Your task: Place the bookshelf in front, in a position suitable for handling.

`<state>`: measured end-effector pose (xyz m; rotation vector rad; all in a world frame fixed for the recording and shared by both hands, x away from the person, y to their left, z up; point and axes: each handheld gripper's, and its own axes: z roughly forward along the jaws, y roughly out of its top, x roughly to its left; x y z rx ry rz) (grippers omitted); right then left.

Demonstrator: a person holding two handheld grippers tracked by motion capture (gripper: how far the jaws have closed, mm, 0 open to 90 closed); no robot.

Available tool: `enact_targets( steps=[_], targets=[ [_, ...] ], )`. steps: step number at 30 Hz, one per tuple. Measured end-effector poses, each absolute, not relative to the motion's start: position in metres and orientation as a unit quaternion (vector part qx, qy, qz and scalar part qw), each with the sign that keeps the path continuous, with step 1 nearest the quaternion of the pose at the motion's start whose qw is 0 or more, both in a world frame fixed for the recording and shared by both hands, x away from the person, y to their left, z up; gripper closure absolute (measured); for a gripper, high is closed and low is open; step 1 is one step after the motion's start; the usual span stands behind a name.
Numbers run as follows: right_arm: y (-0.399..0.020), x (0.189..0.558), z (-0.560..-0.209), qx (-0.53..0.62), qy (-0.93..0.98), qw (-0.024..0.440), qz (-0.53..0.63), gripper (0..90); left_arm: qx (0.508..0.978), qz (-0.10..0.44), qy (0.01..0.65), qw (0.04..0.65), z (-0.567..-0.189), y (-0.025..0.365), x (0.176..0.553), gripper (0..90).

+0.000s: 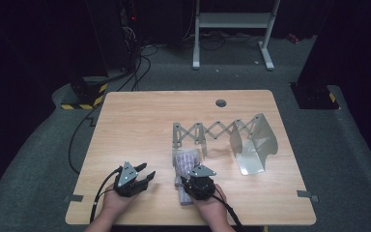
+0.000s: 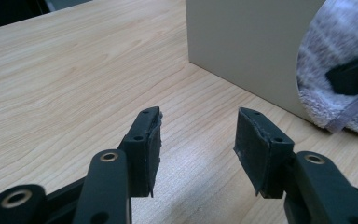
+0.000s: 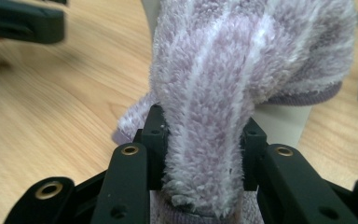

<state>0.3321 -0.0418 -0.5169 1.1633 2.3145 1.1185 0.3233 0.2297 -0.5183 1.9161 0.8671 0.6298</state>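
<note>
1. Two black pads of the right gripper (image 3: 200, 140) press from either side into a fuzzy lilac sock (image 3: 242, 70), so its jaws are clamped on the fabric; the sock bulges up and away from them in the right gripper view.
2. Outward from that grip, the high view shows the right gripper (image 1: 192, 180) low over the near part of the table (image 1: 140, 121), its grey three-cornered plate on top, with the sock (image 1: 186, 162) stretching away from it across the wood toward the rack.
3. Behind it, the person's right hand (image 1: 212, 205) comes in from the bottom edge, with the cable trailing back beside the wrist.
4. The left gripper (image 2: 198, 140) has its jaws standing apart with bare wood between them and nothing held.
5. In the high view the left gripper (image 1: 142, 178) sits near the front edge, well to the left of the sock, angled toward the right, with the left hand (image 1: 113, 203) wrapped behind it.
6. A grey folding rack (image 1: 212, 131) with a scissor lattice stands beyond the sock, and a curved metal stand (image 1: 253, 145) sits at its right end.
7. The right gripper view gives the pinch on the fabric close up, which the high view hides under the plate.
8. The left gripper view shows a flat grey panel (image 2: 247, 46) rising just beside the sock (image 2: 340, 42), with the tip of the other gripper dark against the fabric.
</note>
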Motion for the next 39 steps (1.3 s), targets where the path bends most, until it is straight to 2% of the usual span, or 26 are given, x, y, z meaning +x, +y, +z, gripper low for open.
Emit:
enact_targets(
  steps=[9,23,30,34,39],
  targets=[
    [-0.043,0.329,-0.508,0.402,0.804,0.164,0.407,64.9,0.77,0.24,0.353,0.473,-0.518,0.235,0.324,46.7],
    [-0.048,0.307,-0.453,0.373,0.766,0.186,0.489,64.4,0.756,0.242,0.366,0.485,-0.516,0.242,0.326,38.7],
    [-0.053,0.299,-0.433,0.36,0.748,0.194,0.522,64.4,0.755,0.245,0.369,0.483,-0.516,0.243,0.327,38.4],
    [-0.051,0.298,-0.435,0.359,0.751,0.2,0.516,64.6,0.756,0.244,0.369,0.482,-0.517,0.242,0.326,38.5],
    [-0.048,0.304,-0.451,0.371,0.761,0.185,0.498,64.7,0.756,0.245,0.369,0.482,-0.517,0.242,0.326,38.5]
  ],
)
